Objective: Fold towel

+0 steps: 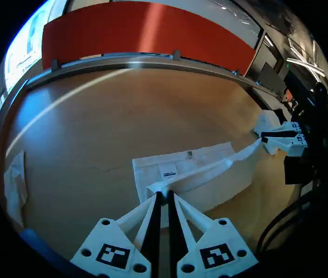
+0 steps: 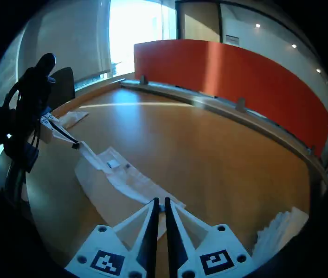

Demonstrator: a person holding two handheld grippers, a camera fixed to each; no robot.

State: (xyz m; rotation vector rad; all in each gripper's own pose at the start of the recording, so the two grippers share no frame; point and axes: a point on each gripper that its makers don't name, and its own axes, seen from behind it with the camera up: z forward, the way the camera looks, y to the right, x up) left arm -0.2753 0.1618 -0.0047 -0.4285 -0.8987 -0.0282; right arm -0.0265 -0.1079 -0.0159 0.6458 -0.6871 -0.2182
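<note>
The left tool (image 1: 163, 195) clamps one corner of the white towel (image 1: 201, 160), the right tool (image 2: 160, 204) another, with that edge pulled taut between them. The towel's remainder lies on the wooden bench (image 1: 94, 129).

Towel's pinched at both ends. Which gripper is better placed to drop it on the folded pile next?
Right, probably. The right gripper is shut on the towel with the folded pile just beside it; the left gripper holds the far end.
</note>
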